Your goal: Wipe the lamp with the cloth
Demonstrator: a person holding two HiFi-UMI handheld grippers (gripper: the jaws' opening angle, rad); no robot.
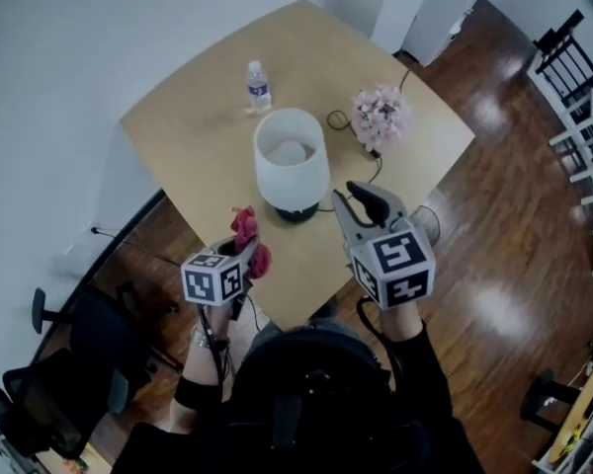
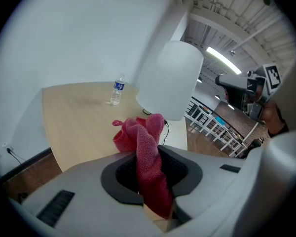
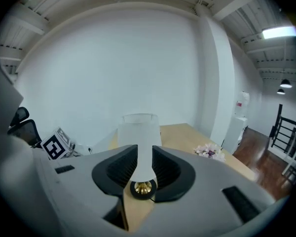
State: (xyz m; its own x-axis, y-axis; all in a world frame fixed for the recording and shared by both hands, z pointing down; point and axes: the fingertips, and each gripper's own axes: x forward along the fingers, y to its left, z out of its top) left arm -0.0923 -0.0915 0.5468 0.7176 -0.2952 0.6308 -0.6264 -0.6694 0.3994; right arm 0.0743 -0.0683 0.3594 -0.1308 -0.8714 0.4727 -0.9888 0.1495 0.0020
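So right now you're holding the left gripper (image 1: 243, 249) over the near edge of the light wooden table (image 1: 193, 131), and its jaws are pinching a pink knitted cloth (image 2: 147, 154). The cloth is running down between the pads, and a bunched-up end is sticking out past the tips toward the lamp.

The white table lamp with the frosted drum shade (image 1: 291, 154) is standing upright near your side of the table on a dark round base with a brass fitting. The cloth is sitting just left of that base, close but apart from it as far as the head view shows.

You're hanging the right gripper (image 1: 362, 199) in the air just to the right of the lamp, angled toward it. Its jaws are spread with nothing in them; in the right gripper view you're only seeing the lamp's shade and base through the gap, further off.

Behind the lamp, a clear plastic water bottle (image 1: 258, 86) is standing upright, a bunch of pale pink flowers (image 1: 381, 115) is sitting off to the right, and a black cord (image 1: 337, 121) is looping between the flowers and the lamp.
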